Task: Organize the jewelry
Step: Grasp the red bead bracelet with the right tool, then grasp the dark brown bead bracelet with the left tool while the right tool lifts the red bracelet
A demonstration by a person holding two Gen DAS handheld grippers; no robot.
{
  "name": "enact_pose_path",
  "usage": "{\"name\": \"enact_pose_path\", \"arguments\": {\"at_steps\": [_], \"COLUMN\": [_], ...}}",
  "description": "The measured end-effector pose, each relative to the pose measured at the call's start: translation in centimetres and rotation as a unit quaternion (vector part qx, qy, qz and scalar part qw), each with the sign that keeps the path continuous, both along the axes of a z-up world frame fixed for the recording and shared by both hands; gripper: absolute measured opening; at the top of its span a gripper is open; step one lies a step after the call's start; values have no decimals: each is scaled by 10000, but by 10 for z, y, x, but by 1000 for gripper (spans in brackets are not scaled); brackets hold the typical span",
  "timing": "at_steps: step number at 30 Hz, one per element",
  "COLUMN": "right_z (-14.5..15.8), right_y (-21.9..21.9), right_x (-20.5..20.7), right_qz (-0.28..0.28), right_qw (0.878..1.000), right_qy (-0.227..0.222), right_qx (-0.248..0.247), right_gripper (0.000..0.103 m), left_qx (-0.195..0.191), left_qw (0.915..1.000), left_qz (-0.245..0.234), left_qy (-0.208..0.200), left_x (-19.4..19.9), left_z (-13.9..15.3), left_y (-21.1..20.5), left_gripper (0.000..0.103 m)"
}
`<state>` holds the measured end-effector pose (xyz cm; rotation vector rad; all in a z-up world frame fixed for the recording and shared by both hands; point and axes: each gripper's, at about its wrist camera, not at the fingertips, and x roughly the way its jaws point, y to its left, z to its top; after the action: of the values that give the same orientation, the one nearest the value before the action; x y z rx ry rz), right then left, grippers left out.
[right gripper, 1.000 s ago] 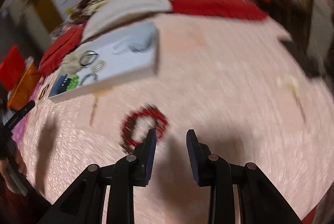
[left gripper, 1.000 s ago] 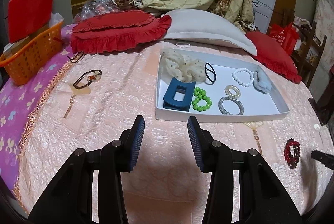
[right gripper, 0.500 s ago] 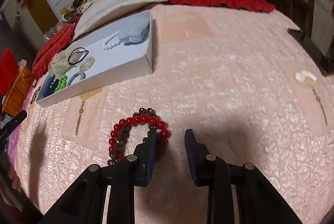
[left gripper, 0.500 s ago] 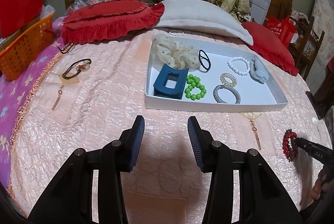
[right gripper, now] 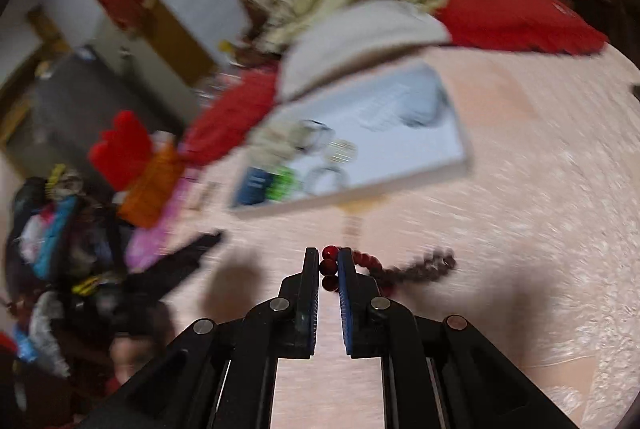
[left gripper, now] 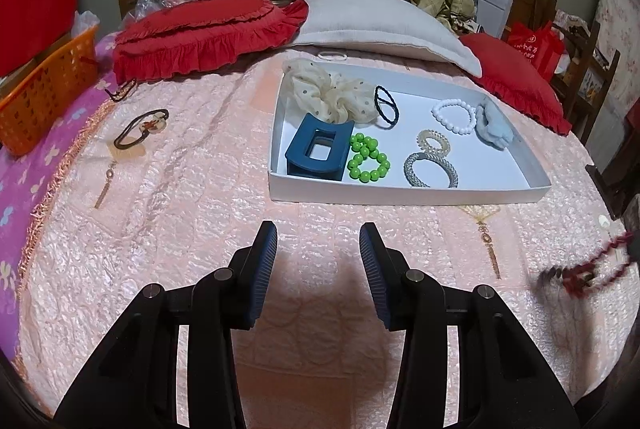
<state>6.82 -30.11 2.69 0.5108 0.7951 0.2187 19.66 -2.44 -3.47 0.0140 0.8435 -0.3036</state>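
A white tray (left gripper: 400, 194) lies on the pink quilt and holds a blue claw clip (left gripper: 316, 149), a green bead bracelet (left gripper: 368, 159), a cream scrunchie (left gripper: 332, 95), a black hair tie, white beads and several other bracelets. My left gripper (left gripper: 318, 249) is open and empty, in front of the tray's near wall. My right gripper (right gripper: 329, 261) is shut on a red bead bracelet (right gripper: 329, 266), whose dark beads trail to the right above the quilt. The bracelet also shows blurred at the right edge of the left wrist view (left gripper: 588, 269). The tray (right gripper: 400, 177) lies beyond it.
A brown hair tie with a charm (left gripper: 142, 127) and a hair clip (left gripper: 120, 91) lie on the quilt at the left. An orange basket (left gripper: 44, 89) stands at the far left. Red and white pillows (left gripper: 208, 29) line the back.
My right gripper has shut on the red bead bracelet and lifted it off the quilt, swinging towards the tray. My left gripper has stayed open in front of the tray.
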Motion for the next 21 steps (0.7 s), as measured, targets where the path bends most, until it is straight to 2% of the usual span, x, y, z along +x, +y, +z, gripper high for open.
{"name": "enact_pose_path", "arguments": {"at_steps": [4, 9, 12, 15, 18, 21], "right_z": [14, 1, -13, -33, -56, -70], "right_y": [12, 8, -17, -47, -80, -101], "right_x": [-5, -10, -19, -28, -37, -47], "right_qz": [290, 27, -481, -1021, -1413, -1695], "right_qw": [9984, 10000, 9975, 9895, 9830, 9781], "right_qy": [-186, 37, 298, 665, 995, 1121], "right_qx": [442, 39, -432, -780, -623, -449], "right_gripper": [9, 9, 9, 9, 9, 9], "left_qx": [-39, -139, -194, -230, -236, -134], "left_qw": [10000, 9997, 9988, 9964, 9925, 9873], "left_qz": [-8, -138, -414, -784, -1139, -1509], "left_qy": [27, 112, 147, 239, 366, 469], "left_x": [0, -3, -10, -22, -37, -51], "left_z": [0, 0, 0, -1, -4, -6], "left_y": [1, -1, -13, -30, -51, -78], "left_gripper": [42, 42, 42, 42, 42, 42]}}
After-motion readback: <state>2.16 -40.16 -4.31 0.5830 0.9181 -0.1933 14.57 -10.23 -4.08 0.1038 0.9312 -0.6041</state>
